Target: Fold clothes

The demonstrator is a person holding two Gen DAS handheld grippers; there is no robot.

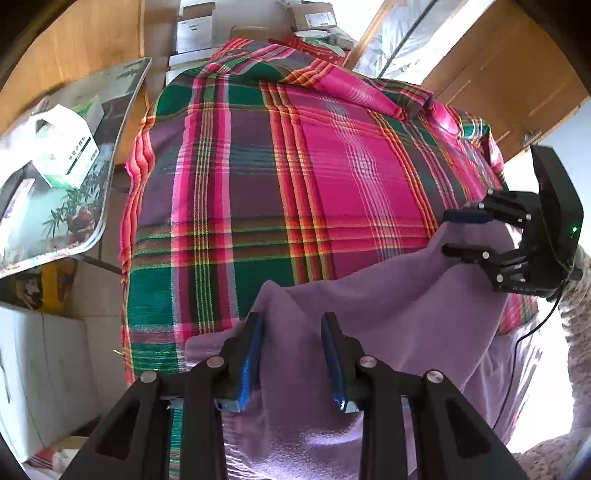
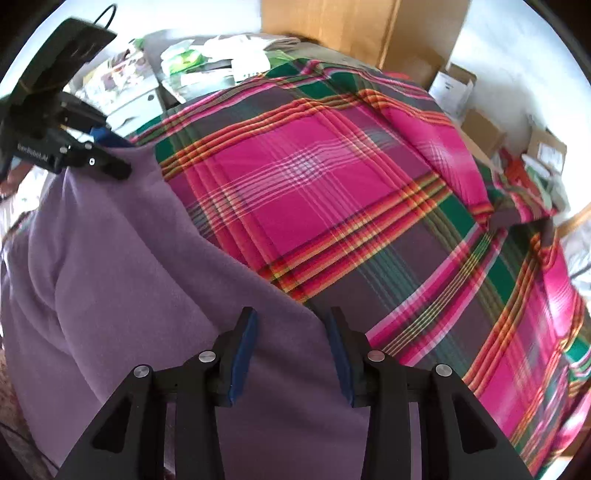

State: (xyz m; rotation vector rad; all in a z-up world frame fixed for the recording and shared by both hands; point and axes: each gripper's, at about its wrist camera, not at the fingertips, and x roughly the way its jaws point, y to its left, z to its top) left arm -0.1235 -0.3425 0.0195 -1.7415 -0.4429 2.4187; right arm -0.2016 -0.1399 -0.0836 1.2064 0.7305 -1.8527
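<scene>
A purple fleece garment [image 1: 369, 314] hangs raised over a bed spread with a pink, green and purple plaid sheet [image 1: 295, 166]. My left gripper [image 1: 291, 317] is shut on one bunched edge, and fleece fills the gap between its blue pads. My right gripper [image 1: 452, 232] grips the other end at the right, slightly higher. In the right wrist view the garment [image 2: 129, 258] runs from my right gripper [image 2: 291, 314] up to my left gripper [image 2: 118, 155] at the upper left, with the plaid sheet [image 2: 314, 177] beyond. The garment's lower part falls out of sight.
A glass-topped side table [image 1: 122, 96] with white boxes stands left of the bed. Cardboard and white boxes [image 1: 195, 26] pile up beyond the far edge. Wooden cabinet doors [image 1: 498, 74] are at the back right. A patterned sleeve [image 1: 580, 295] shows behind my right gripper.
</scene>
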